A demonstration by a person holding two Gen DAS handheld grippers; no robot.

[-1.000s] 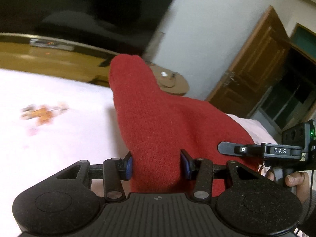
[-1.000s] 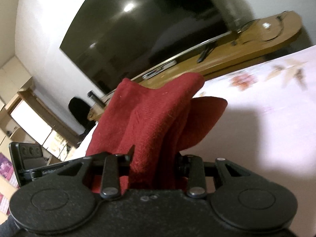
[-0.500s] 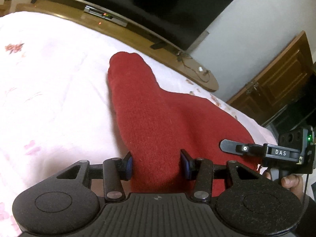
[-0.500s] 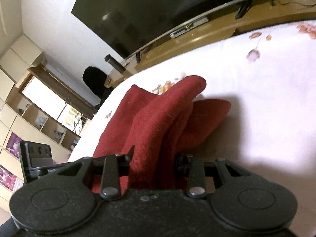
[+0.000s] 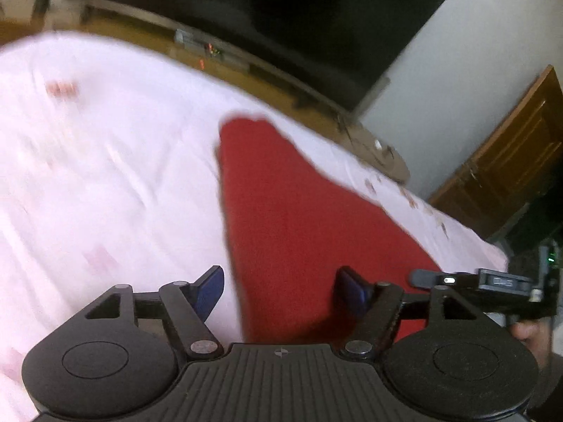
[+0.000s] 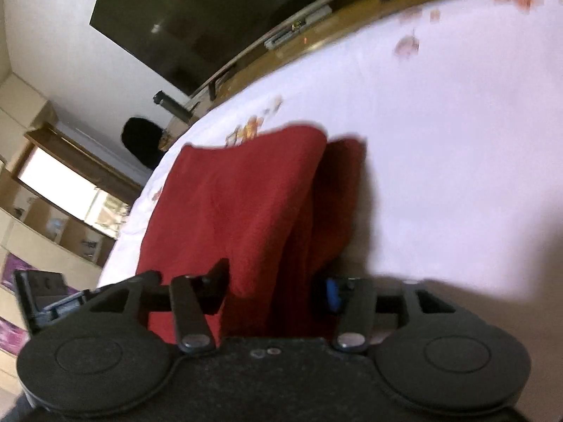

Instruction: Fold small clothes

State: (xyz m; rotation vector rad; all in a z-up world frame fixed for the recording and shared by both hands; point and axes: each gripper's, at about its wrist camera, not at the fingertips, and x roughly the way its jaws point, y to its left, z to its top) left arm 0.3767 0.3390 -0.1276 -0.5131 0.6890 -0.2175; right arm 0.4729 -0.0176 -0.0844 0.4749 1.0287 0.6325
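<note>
While the left view is smeared by motion, it shows enough: the left gripper (image 5: 279,290) has its blue pads (image 5: 211,286) spread wide, with a gap between the near pad and the cloth (image 5: 281,211), so it has hold of nothing. That red knit lies on the sheet (image 5: 105,176), its narrow end reaching away toward the TV (image 5: 264,17) and its near edge running down between the two pads. The risk here, as a judgement, is a snag: the far pad sits right against the fabric, and a sideways pull away could drag the edge and undo the fold.

From the right view, the right gripper (image 6: 276,286) also stands parted, and the cloth (image 6: 239,211) passes between its pads; whether either pad bites the knit cannot be told for certain, though the spread suggests not. The cloth lies doubled, an upper layer bulging over a lower flap (image 6: 337,193) that pokes out to the right. That bulge is the trouble: springy knit may lift back open once left alone, and the uneven layers would leave a crooked fold unless pressed flat.
</note>
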